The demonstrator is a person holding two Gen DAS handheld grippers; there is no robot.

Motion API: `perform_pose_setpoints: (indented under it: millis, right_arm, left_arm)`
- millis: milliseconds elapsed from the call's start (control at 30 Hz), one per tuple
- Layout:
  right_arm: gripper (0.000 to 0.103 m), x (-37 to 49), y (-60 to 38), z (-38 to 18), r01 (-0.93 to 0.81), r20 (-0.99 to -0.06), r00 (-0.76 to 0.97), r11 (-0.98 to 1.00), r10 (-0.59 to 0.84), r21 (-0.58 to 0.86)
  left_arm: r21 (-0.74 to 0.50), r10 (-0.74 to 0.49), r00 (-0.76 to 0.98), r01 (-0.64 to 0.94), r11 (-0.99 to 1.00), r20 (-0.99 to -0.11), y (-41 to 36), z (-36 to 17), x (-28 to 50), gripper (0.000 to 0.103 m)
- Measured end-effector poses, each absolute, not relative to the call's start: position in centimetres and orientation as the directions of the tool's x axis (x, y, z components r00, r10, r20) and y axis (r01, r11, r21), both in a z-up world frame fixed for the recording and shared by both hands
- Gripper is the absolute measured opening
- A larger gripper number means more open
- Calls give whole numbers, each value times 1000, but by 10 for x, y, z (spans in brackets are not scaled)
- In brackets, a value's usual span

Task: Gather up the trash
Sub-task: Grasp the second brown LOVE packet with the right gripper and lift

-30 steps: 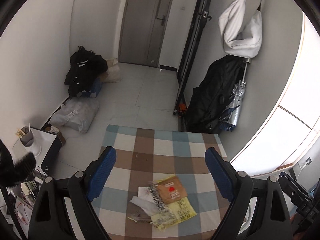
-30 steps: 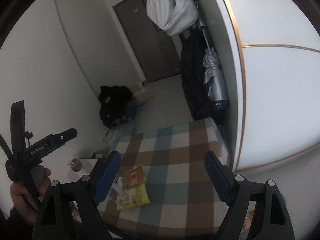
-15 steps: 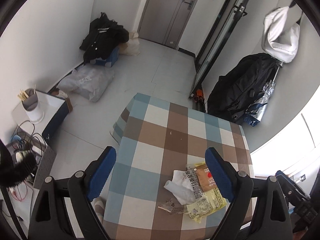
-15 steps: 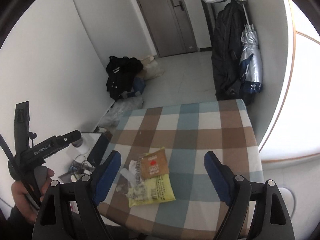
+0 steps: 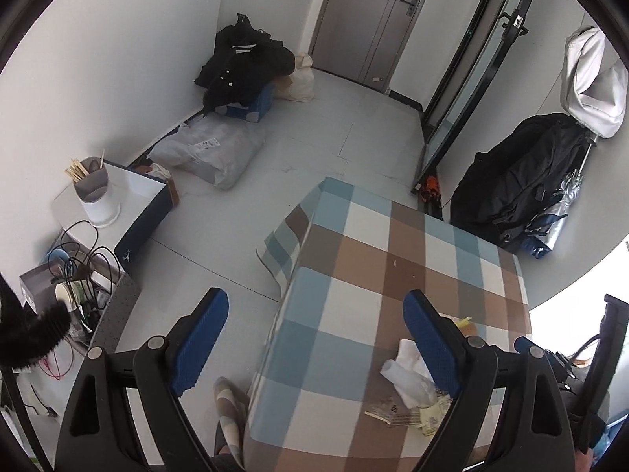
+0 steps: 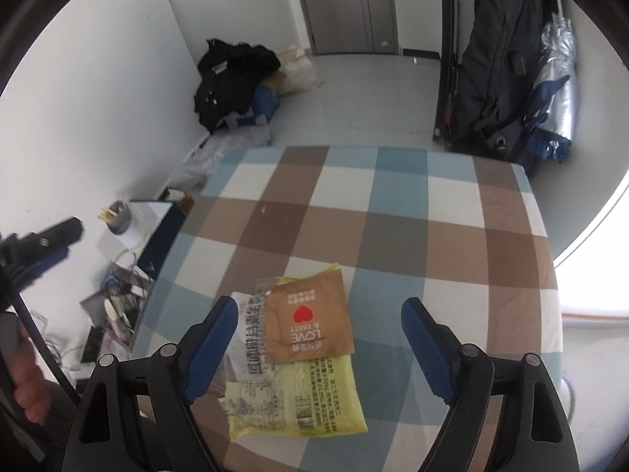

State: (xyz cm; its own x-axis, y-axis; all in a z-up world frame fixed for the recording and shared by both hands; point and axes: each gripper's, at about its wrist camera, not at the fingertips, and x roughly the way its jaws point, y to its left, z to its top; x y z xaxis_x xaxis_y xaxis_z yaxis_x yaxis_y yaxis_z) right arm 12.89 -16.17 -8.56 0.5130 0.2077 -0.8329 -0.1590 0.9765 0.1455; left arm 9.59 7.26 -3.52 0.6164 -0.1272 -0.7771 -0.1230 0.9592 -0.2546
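Your right gripper (image 6: 318, 338) hovers over the brown wrapper (image 6: 310, 318) on the checked table (image 6: 393, 212), fingers released; your left gripper (image 5: 314, 338) likewise grasps nothing.

Both wrist views angled steeply down, sharing checked table (image 5: 393, 259) (image 6: 393, 212), right view nearer

Wrappers (image 5: 428, 413) partly behind left claw (image 5: 316, 344)

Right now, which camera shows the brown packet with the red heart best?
The right wrist view: the brown packet lies unobstructed, its print readable, atop the yellow wrapper. In the left wrist view a blue finger hides it almost entirely.
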Motion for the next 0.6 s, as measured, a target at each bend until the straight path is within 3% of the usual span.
perform_pose_setpoints:
  millis: [300,600]
  right_arm:
    - [83,136,-143,-107,-228,-867,470,972,163,59]
    - [71,145,-130,-128,-239,-906,396,969,152,58]
  left_arm:
    - [-285,-134,587,-173,943,-799,93,-47,101,89]
    - [-264,-122,561,-179,948,-819,93,-54,105,89]
